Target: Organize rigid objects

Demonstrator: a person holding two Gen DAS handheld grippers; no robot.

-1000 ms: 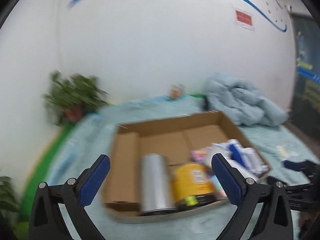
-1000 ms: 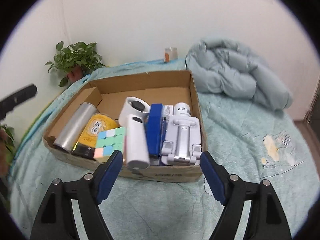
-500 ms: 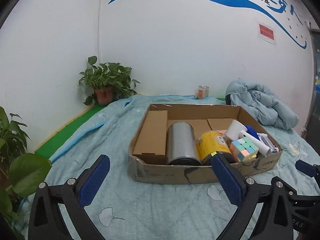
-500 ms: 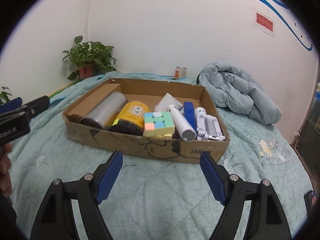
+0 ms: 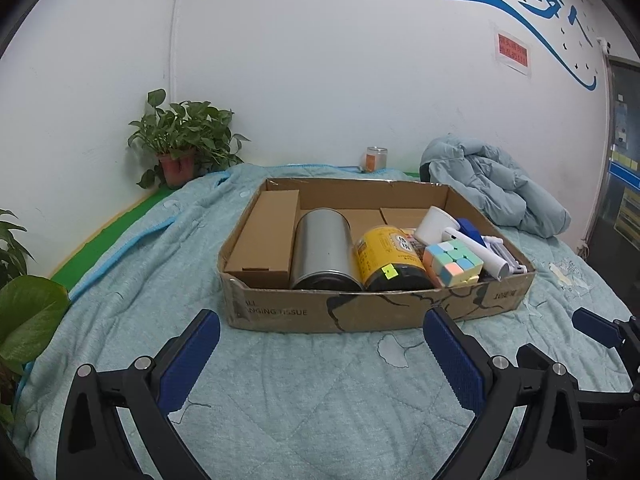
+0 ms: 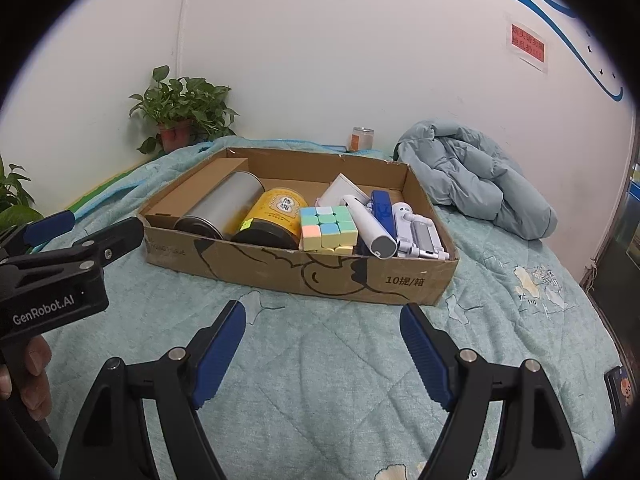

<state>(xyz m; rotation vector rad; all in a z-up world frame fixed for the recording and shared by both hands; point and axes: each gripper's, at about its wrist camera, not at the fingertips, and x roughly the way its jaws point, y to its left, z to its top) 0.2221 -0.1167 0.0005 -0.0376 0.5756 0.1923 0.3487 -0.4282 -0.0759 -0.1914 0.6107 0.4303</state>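
Left gripper (image 5: 322, 332) and right gripper (image 6: 322, 326) both hung spread and empty, with the packed cardboard box (image 6: 304, 276) just ahead of their fingertips.

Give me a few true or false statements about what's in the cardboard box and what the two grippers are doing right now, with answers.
1. The silver can lies beside the yellow can in the cardboard box. True.
2. The right gripper holds the pastel cube. False: it is open and empty, short of the box.
3. The left gripper is open. True.
4. The box sits on a wooden table. False: it sits on a teal quilt.
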